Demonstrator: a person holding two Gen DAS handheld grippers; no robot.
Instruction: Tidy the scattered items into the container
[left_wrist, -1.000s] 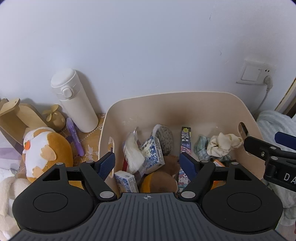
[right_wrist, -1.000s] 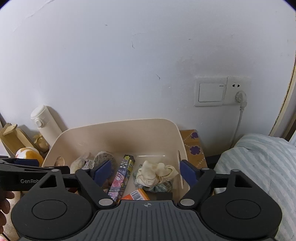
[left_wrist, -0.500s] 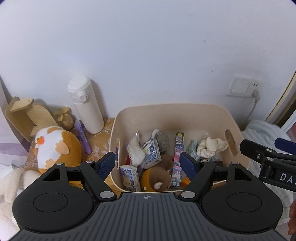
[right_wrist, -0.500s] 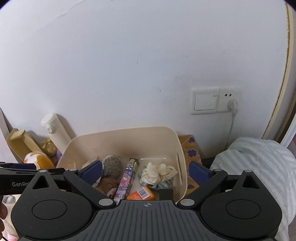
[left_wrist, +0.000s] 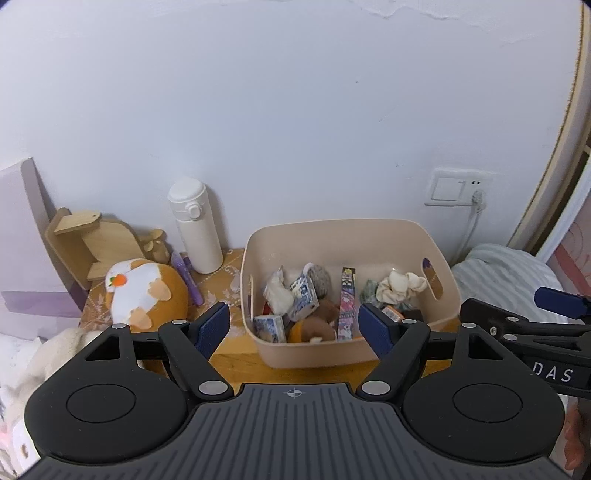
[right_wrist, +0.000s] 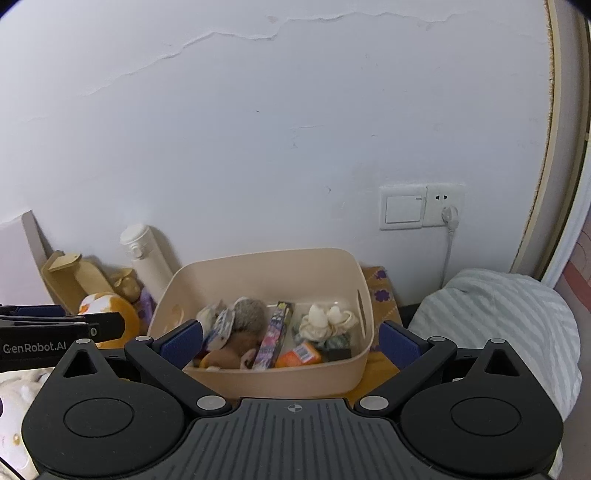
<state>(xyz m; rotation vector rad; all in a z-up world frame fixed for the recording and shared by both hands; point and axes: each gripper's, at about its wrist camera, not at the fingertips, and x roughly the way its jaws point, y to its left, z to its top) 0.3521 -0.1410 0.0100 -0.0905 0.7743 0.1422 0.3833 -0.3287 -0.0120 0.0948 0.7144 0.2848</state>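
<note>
1. Your left gripper (left_wrist: 294, 326) hangs low in the frame, jaws spread and empty, in front of the beige container (left_wrist: 343, 230) at centre.
2. Your right gripper (right_wrist: 291, 341) is spread at its widest with nothing between its pads.
3. Inside the container lie a cream scrunchie (left_wrist: 400, 284), a patterned long box (left_wrist: 347, 302) and small blue-and-white cartons (left_wrist: 304, 295).
4. At left of the frame, outside the container, stand a white flask (left_wrist: 194, 225) and an orange plush toy (left_wrist: 144, 291).

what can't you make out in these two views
- Bin bottom: both views, buried under the pile.
- Brown soft toy: left view, partly covered by cartons.
- Purple pen: right view, mostly behind the bin wall.
- Box print: too small to read.
</note>
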